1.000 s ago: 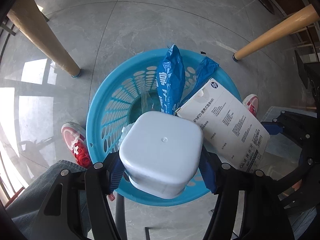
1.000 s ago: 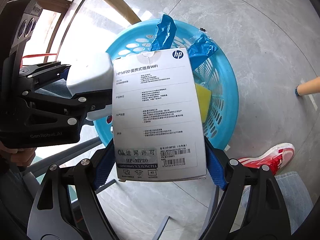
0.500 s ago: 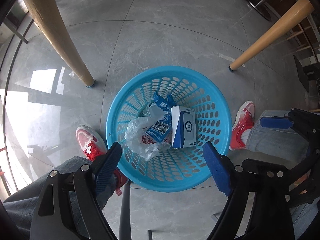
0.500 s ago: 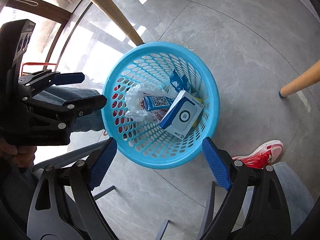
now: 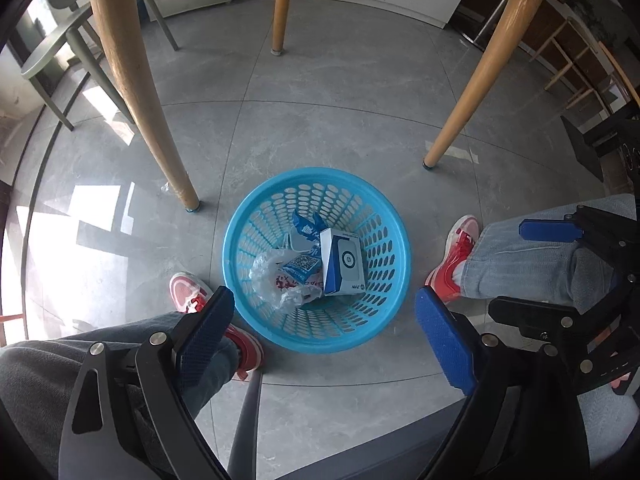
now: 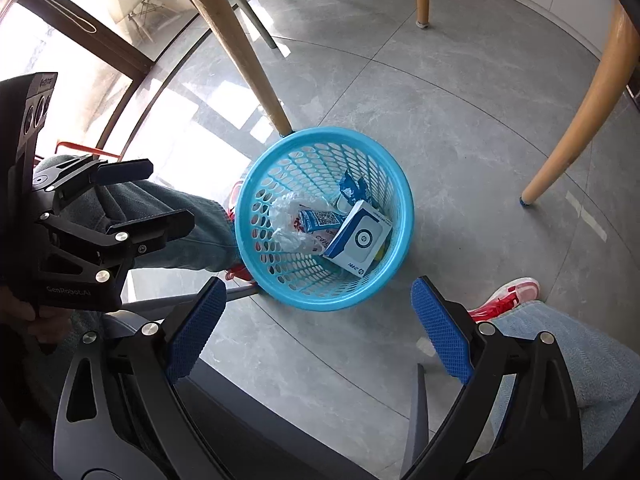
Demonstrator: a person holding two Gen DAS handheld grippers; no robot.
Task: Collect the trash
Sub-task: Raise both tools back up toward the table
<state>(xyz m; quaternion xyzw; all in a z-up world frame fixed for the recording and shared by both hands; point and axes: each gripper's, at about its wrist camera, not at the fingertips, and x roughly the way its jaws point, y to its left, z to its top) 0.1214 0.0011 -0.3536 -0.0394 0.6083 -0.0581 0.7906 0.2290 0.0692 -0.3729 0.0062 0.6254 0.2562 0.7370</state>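
Grey stone-look floor tiles [image 5: 340, 128] fill both views, sun glare on the left side. Left to right in the left wrist view: a wooden table leg [image 5: 132, 80] planted just beside the blue basket [image 5: 256, 216], a red sneaker [image 5: 188, 292] near the basket's left rim, the basket itself, a second red sneaker [image 5: 456, 260] to its right, another table leg [image 5: 472, 92] beyond. Left gripper [image 5: 324, 340] hangs above the near rim of the basket, jaws spread wide, nothing between the blue pads [image 5: 204, 336]. Trash lies at the basket bottom: crumpled clear plastic bag [image 5: 276, 280], blue snack wrapper [image 5: 304, 226], small white-and-blue box [image 5: 343, 264] leaning on its side against the wrapper (a pale container partly hidden beneath, type unclear). Right wrist view: the basket [image 6: 260, 184] sits ahead of the right gripper [image 6: 320, 324], jaws likewise wide apart and empty; the box [image 6: 358, 238] rests toward the right wall. Left gripper body [image 6: 116, 204] appears at the left edge, over a denim-clad leg [image 6: 180, 232].
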